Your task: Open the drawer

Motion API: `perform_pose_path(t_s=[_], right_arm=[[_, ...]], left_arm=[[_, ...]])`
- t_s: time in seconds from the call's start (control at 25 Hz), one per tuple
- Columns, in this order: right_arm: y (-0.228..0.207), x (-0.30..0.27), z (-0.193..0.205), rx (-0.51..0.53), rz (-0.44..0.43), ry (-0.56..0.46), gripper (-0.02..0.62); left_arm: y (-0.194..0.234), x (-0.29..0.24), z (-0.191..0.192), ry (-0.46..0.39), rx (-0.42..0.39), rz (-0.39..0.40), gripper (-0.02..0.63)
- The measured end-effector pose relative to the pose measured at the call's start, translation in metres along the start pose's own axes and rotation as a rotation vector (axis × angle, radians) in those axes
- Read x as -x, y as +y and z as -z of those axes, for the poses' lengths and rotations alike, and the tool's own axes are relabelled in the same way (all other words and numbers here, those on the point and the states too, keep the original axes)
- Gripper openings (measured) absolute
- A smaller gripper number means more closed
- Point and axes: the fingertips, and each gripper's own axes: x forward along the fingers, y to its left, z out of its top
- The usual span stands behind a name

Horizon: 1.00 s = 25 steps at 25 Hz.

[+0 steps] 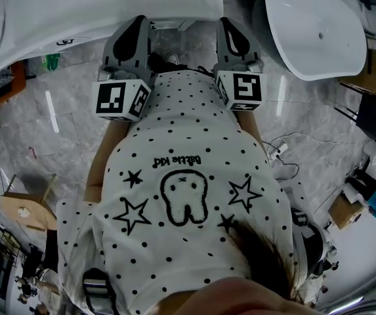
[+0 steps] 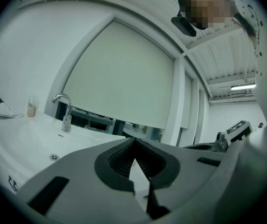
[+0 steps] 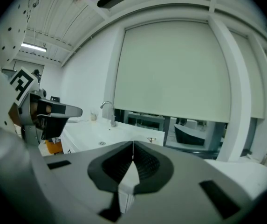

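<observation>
Grey jaws on the left gripper point(image 1: 137, 23) and right gripper point(image 1: 229, 26) are pressed together on nothing, held side by side against the basin point(image 1: 76, 18) edge at top of frame, apparently poised to start. No drawer shows; presumably it sits beneath that basin.

The polka-dot shirt point(image 1: 188, 176) carries one printed line point(image 1: 176, 161), upside down in the head view; only the word "kid" reads with certainty. The left marker cube point(image 1: 121, 99) and the right marker cube point(image 1: 241, 89) bear black-and-white square code patterns.
</observation>
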Motion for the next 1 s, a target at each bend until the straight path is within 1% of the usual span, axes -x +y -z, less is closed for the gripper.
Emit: perform_pose_path(t_s=[0.44, 1.0], right_arm=[[0.0021, -0.0034, -0.0013, -0.006, -0.014, -0.005, 0.014], [-0.0031, 0.0013, -0.0016, -0.011, 0.010, -0.009, 0.014]], left_arm=[[0.0045, 0.0026, -0.0021, 0.001, 0.005, -0.024, 0.005], [-0.0012, -0.0025, 0.0011, 0.006, 0.006, 0.017, 0.005]])
